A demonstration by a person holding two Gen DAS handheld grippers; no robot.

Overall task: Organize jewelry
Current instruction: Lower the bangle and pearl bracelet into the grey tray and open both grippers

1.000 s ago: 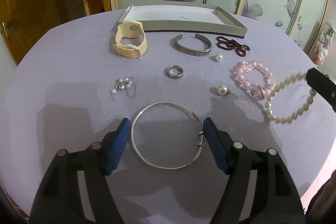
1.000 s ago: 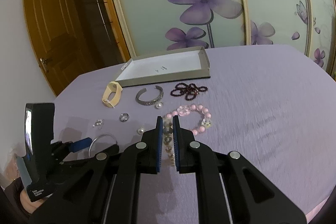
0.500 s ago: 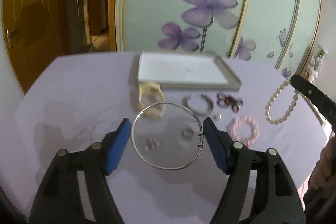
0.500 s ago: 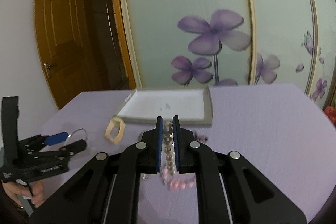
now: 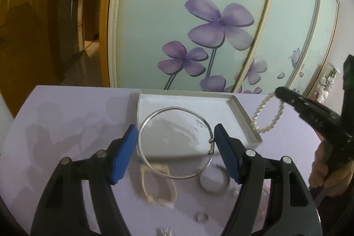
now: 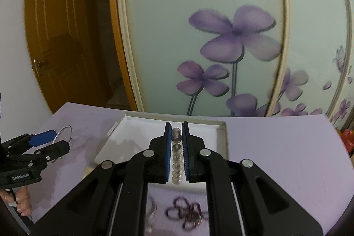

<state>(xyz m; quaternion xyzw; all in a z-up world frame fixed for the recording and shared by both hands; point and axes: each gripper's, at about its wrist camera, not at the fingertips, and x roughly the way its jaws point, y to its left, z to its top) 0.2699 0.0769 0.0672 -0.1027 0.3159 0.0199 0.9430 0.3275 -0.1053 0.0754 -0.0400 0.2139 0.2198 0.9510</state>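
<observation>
Left gripper [image 5: 174, 143]: jaws clamped on thin silver hoop bangle [image 5: 176, 143], held above shallow white tray with grey rim [image 5: 245, 116].
Right gripper [image 6: 177, 150]: jaws pinched on cream pearl-bead bracelet [image 6: 177, 149], held over same tray.
Tray seen empty; nothing placed yet.
Left on counter: beige band [image 5: 158, 185], silver cuff [image 5: 213, 180], dark red bead strand [image 6: 185, 213], small blurred pieces.
Lilac cloth-covered counter [image 5: 66, 121]; floral glass sliding panels [image 6: 221, 37], wooden door [image 6: 59, 41] behind.
</observation>
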